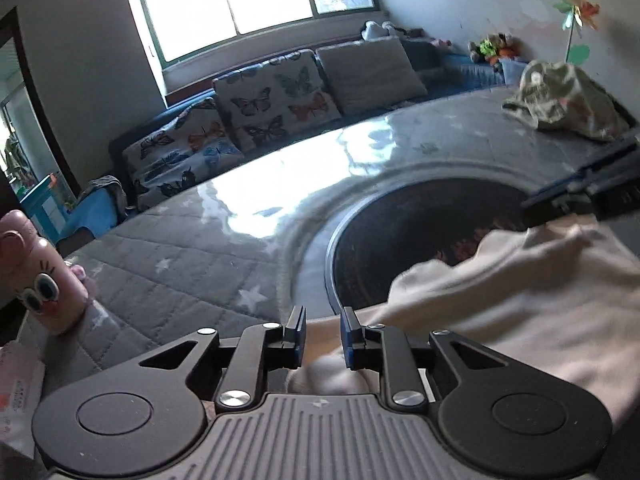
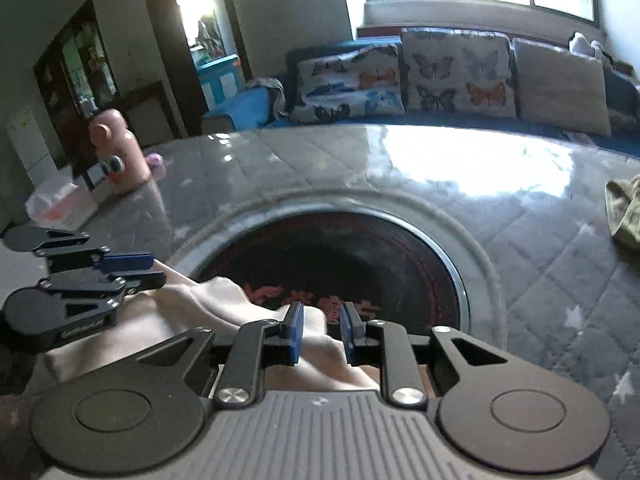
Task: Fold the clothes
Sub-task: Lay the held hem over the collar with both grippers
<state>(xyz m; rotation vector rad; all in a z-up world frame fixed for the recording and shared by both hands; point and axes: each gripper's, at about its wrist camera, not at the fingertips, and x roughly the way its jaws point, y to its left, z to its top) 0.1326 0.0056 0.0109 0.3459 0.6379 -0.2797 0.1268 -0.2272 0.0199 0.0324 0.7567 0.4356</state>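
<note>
Open quilted table [image 2: 540, 264] ahead and right; clutter at far edges.

Wide clear stretch across the grey cover and the dark round inset [image 2: 352, 256] toward the sofa cushions [image 2: 456, 72]. Blocked near front by the cream garment [image 1: 520, 300] draped over the inset's rim. Pink bottle [image 2: 120, 156] standing upright at the left edge, olive cloth heap [image 1: 568, 100] at the far right; other claw [image 2: 132, 270] close alongside, just over the garment.

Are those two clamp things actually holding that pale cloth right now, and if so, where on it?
Neither grips it. The left tool and right tool have their pads apart, with the cream garment lying loose between them at its near edge.
</note>
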